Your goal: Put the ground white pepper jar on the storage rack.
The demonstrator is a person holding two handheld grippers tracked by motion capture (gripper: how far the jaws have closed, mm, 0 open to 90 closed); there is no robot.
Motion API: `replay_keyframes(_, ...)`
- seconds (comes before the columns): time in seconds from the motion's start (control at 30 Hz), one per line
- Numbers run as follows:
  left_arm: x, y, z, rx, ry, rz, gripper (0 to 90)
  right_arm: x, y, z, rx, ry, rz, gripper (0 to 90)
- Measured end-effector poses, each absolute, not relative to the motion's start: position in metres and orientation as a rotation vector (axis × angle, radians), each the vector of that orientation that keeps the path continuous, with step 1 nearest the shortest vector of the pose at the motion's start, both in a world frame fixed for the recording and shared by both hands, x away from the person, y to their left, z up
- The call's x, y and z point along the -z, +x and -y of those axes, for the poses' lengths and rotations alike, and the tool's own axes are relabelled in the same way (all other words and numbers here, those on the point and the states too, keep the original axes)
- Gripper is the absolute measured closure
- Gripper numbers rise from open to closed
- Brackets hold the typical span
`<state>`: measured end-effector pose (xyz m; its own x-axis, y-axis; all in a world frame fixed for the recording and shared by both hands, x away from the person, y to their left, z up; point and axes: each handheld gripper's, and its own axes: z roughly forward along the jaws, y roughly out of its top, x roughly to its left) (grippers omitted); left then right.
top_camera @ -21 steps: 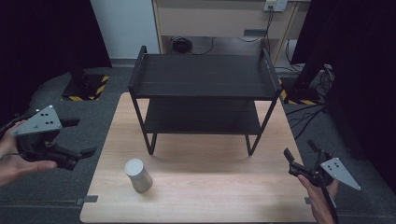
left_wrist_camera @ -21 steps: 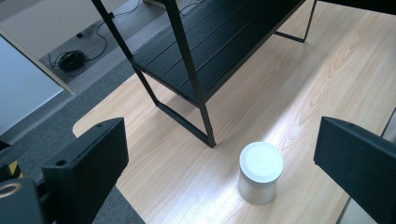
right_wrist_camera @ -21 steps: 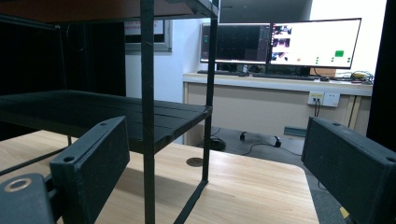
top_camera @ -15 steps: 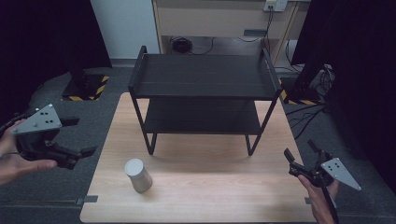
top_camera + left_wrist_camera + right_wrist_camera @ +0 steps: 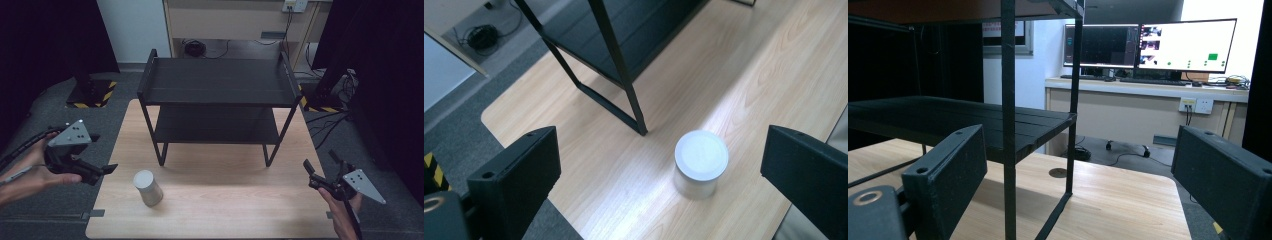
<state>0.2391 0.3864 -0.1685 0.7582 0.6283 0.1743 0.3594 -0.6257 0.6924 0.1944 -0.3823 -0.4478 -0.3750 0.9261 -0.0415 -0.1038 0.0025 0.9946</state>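
Note:
A short silver cylinder can [image 5: 147, 187] stands upright on the front left of the wooden table [image 5: 235, 200]. In the left gripper view the can [image 5: 700, 162] lies between and beyond the spread jaws, right of centre. My left gripper [image 5: 103, 173] hovers open just off the table's left edge, pointing toward the can and apart from it. The left gripper [image 5: 661, 145] holds nothing. At the front right corner my right gripper [image 5: 320, 161] is open and empty. The right gripper [image 5: 1078, 150] looks level across the table at the rack's leg [image 5: 1008, 150].
A black two-tier metal rack [image 5: 217, 82] takes up the back half of the table, both shelves bare. Bare wood lies in front of it, right of the can. Desks, monitors [image 5: 1188, 45] and cables stand on the floor behind.
My left gripper has moved right, closer to the table's left edge and the can. The right gripper and the can have stayed put.

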Motion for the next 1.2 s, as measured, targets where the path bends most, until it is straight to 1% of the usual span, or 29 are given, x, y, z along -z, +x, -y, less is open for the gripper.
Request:
replay_keyframes(0.1,0.174,0.244,-0.384,-0.521,2.306,-0.729,3.7,0.448,0.194,0.382,-1.515,0.907,-1.414,7.6)
replay_keyframes(0.4,0.204,0.255,-0.384,-0.467,2.295,-0.671,5.5,0.448,0.193,0.382,-1.522,0.904,-1.411,7.7)
replay_keyframes(0.43,0.214,0.259,-0.385,-0.438,2.29,-0.653,5.8,0.448,0.193,0.382,-1.522,0.904,-1.412,7.7)
replay_keyframes(0.53,0.224,0.261,-0.389,-0.419,2.273,-0.625,6.5,0.448,0.194,0.382,-1.524,0.902,-1.413,7.7)
replay_keyframes(0.57,0.234,0.265,-0.392,-0.399,2.256,-0.617,6.5,0.448,0.194,0.382,-1.524,0.901,-1.416,7.8)
replay_keyframes(0.73,0.257,0.272,-0.393,-0.356,2.264,-0.6,7.0,0.448,0.193,0.381,-1.525,0.902,-1.415,7.9)
replay_keyframes(1.2,0.299,0.285,-0.395,-0.299,2.245,-0.577,9.4,0.449,0.192,0.379,-1.523,0.918,-1.405,8.0)
